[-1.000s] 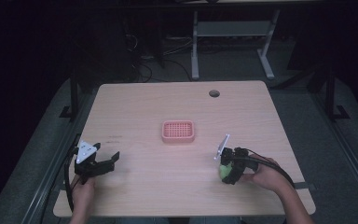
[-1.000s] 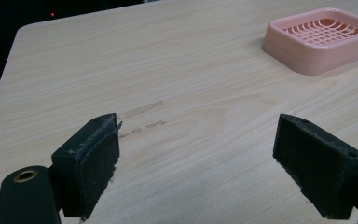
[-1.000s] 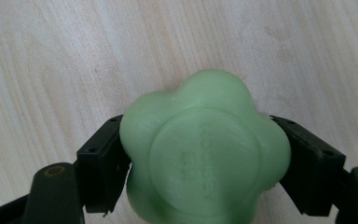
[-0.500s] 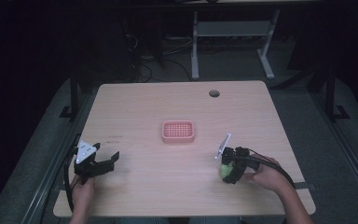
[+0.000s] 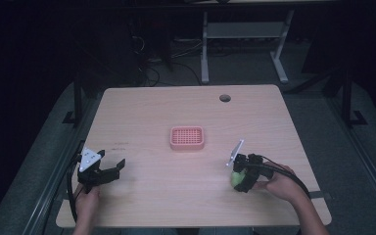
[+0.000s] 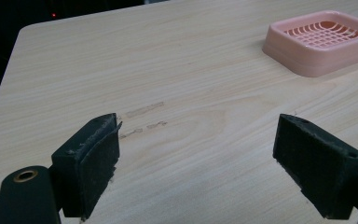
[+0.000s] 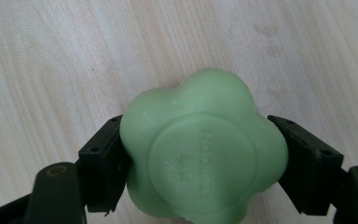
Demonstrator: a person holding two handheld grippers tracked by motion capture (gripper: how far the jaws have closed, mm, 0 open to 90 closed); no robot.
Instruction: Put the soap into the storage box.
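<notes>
Dim room, wooden table (image 5: 142, 112), grey floor (image 5: 333, 127), white desk frame (image 5: 245, 29) behind

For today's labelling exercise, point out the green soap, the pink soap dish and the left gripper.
green soap (image 7: 200, 151), right gripper view, on its round embossed face.
pink soap dish (image 5: 187, 138), high view, on its slotted floor.
left gripper (image 6: 198, 161), left gripper view, midway between its open fingertips.

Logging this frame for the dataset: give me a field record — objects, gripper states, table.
table: light wood, grommet hole at far edge
dish: pink slotted soap dish, centre, empty
soap: green flower-shaped soap, near right
left gripper: open, over bare table
right gripper: shut on soap, both jaws pressing its sides
</notes>
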